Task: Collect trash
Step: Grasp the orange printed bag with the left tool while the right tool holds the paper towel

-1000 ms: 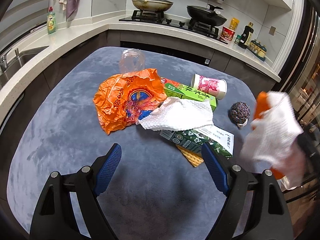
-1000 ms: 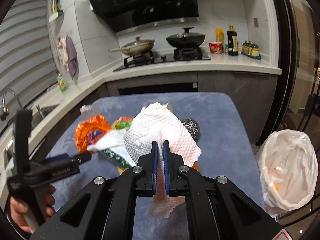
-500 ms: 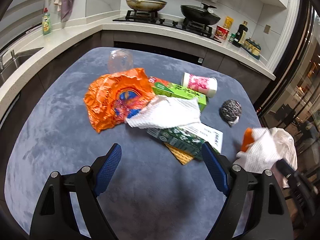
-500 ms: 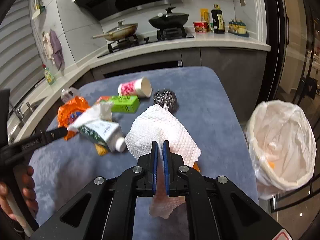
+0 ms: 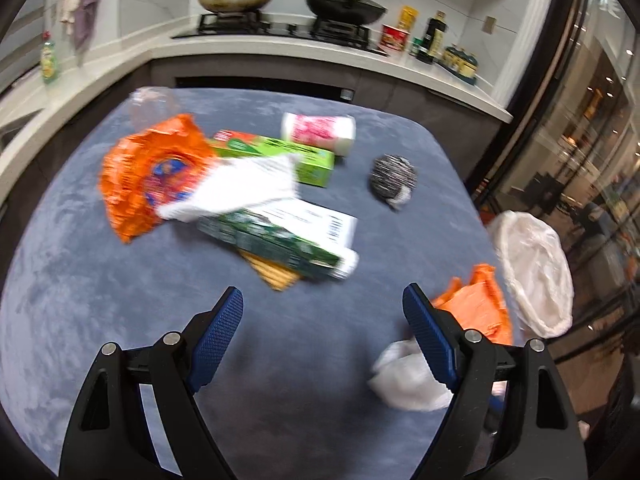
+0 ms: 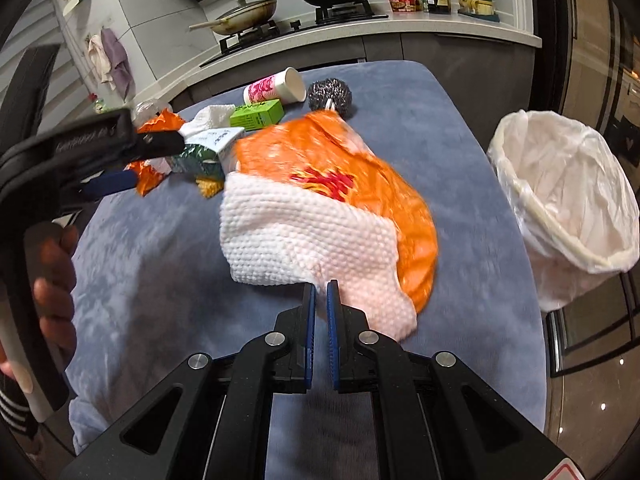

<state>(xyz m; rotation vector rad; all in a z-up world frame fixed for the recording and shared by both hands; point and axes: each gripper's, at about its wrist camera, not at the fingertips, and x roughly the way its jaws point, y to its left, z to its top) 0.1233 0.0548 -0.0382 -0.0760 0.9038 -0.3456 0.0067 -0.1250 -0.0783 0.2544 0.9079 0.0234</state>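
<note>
Right gripper (image 6: 321,292) low in the right wrist view, black linkage arms converging toward two blue-padded fingers (image 6: 309,320) drawn almost together, only a thin slit between them, pinching a corner of a white paper towel (image 6: 304,236). Left gripper (image 5: 322,312) spread wide, blue pads (image 5: 218,334) far apart and angled outward, nothing between them, held above the table surface. Same left gripper seen from the right wrist view at the left edge (image 6: 116,160), black body pointing across the frame, blurred. Left hand (image 6: 52,276) wrapped around its handle, bare fingers curled over the grip, a striped cuff just visible at the lower edge.
</note>
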